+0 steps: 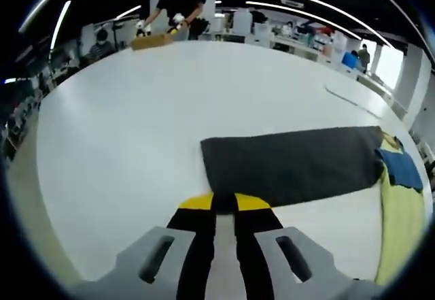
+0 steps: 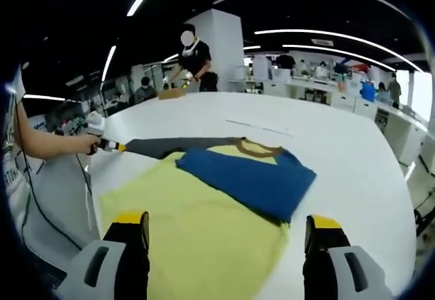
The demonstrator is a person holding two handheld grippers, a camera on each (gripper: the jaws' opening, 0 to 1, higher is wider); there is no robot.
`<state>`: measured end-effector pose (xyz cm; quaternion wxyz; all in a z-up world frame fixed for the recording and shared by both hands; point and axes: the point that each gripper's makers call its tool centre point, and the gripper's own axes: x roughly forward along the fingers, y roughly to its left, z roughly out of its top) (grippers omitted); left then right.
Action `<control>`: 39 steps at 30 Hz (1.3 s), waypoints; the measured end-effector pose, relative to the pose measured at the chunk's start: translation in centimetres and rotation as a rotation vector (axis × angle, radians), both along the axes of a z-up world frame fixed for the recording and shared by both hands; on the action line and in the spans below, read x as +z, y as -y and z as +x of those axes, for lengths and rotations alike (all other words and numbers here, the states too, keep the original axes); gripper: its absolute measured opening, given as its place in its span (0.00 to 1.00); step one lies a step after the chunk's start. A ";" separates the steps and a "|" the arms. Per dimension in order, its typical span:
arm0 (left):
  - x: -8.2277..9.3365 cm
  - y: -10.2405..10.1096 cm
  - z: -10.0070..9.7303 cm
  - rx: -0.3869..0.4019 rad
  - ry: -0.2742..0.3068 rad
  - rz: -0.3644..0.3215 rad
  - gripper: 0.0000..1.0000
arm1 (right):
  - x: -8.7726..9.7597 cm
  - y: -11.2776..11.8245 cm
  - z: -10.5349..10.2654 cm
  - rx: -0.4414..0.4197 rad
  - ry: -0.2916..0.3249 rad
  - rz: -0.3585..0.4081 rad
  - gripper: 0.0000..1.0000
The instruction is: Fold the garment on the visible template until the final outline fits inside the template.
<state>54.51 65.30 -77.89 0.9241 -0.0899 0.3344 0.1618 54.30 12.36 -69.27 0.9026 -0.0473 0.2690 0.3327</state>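
**One shirt on the table, left gripper on the grey sleeve**

At the left of the scene, the left gripper (image 1: 223, 202) has its two yellow-tipped jaws closed together on the near edge of the dark grey sleeve (image 1: 292, 164), so it seems to pinch this edge. In the right gripper view the same gripper (image 2: 112, 146) shows at the far left, held by a person's hand (image 2: 81, 142), and its tip touches the end of the grey sleeve.

In the middle lies the garment (image 2: 204, 225), one yellow shirt, spread on the white table (image 2: 340, 150). The blue sleeve (image 2: 248, 181) is already folded over the yellow body. A brown collar (image 2: 257, 149) is at its far edge. No template outline can be made out under the cloth.

The right gripper (image 2: 228, 235) hovers over the near part of the shirt, with its jaws wide apart and nothing between them.

The shirt looks light, thin and soft; it will probably sag and wrinkle when lifted, and slide easily on the smooth table. A good place to hold should be an edge or a corner, like the sleeve end or the hem.

Counted: one garment, two sleeves, two grippers.
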 end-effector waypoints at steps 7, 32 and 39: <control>0.1 0.6 0.1 -0.026 0.000 -0.004 0.01 | -0.1 0.2 -0.2 0.008 0.002 -0.004 0.94; 5.0 4.0 2.6 -0.112 0.115 -0.011 0.01 | 0.3 0.2 -1.4 0.017 0.023 0.017 0.98; 6.3 5.4 3.6 -0.158 0.143 -0.035 0.01 | 0.5 0.0 -1.9 0.033 0.018 0.018 0.99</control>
